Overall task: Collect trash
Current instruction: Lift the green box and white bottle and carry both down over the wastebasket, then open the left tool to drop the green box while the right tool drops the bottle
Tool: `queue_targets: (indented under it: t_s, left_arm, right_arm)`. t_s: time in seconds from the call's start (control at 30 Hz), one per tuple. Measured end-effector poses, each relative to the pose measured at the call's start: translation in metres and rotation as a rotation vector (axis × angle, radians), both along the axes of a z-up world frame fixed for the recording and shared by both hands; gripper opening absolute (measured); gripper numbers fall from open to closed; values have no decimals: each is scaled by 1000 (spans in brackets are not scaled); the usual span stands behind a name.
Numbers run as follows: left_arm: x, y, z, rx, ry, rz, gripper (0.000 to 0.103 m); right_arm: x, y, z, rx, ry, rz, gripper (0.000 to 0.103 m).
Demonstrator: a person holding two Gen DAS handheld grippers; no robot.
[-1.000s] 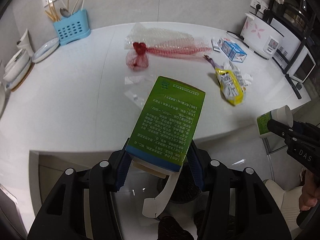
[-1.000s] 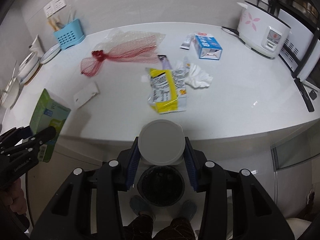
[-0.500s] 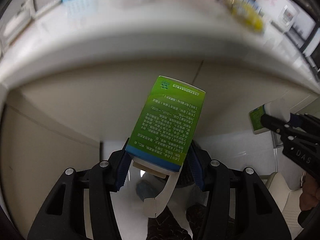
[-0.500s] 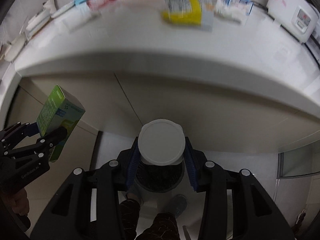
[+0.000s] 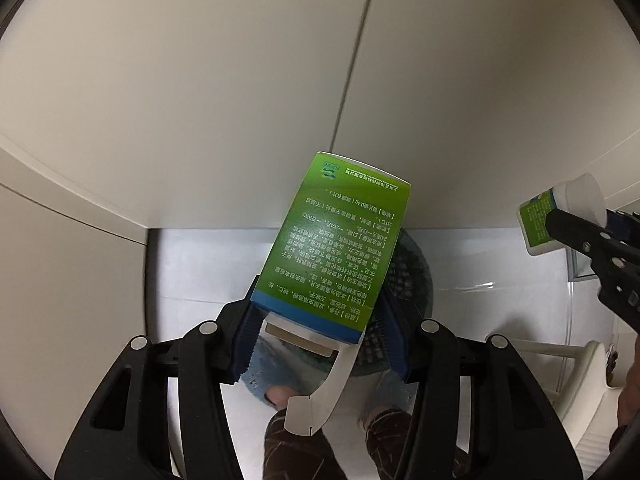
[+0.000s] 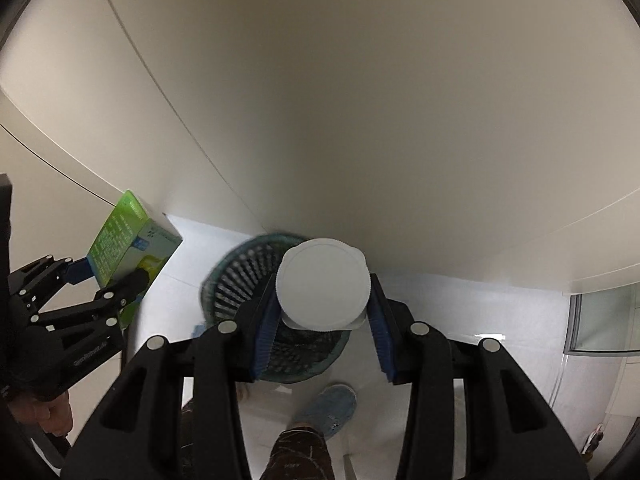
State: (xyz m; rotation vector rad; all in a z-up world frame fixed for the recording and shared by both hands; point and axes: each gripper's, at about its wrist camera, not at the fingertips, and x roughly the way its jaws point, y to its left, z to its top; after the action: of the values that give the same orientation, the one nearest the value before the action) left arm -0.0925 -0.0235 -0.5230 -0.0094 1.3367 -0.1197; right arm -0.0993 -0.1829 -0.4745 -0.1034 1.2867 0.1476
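Both grippers point down over a dark mesh bin [image 6: 256, 280]: left gripper [image 5: 320, 332] clamps a green box [image 5: 340, 236], right gripper [image 6: 323, 312] clamps a white-capped bottle [image 6: 322, 284], beige cabinet fronts [image 6: 360, 100] behind.

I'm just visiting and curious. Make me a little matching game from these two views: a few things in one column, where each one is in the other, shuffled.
Things:
1. green box
2. white-capped bottle
3. mesh wastebasket
4. blue slipper

Places:
A. standing on the floor beneath both grippers
B. clamped in the left gripper
C. on the person's foot, near the basket
D. clamped in the right gripper

Pairs: 1-B, 2-D, 3-A, 4-C
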Motion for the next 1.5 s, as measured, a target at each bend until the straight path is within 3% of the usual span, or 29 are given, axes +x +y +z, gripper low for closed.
queue_targets:
  t_s: [0.27, 0.57, 0.7, 0.97, 1.13, 1.5]
  left_arm:
    - [11, -26, -101, 25, 82, -70, 52]
    - [4, -40, -157, 9, 121, -80, 53]
    - [-2, -45, -163, 8, 121, -80, 55]
    - [-19, -22, -161, 15, 113, -21, 77]
    - [-25, 4, -156, 16, 100, 30, 97]
    - [-24, 46, -170, 23, 107, 73, 97]
  right_arm:
    - [-9, -4, -57, -9, 38, 9, 40]
    - [-29, -20, -98, -21, 93, 7, 40]
    - [-28, -21, -104, -27, 107, 5, 40]
    - [-28, 1, -116, 0, 108, 37, 40]
    - [-25, 20, -123, 36, 96, 63, 40]
    - [-18, 58, -171, 31, 118, 56, 40]
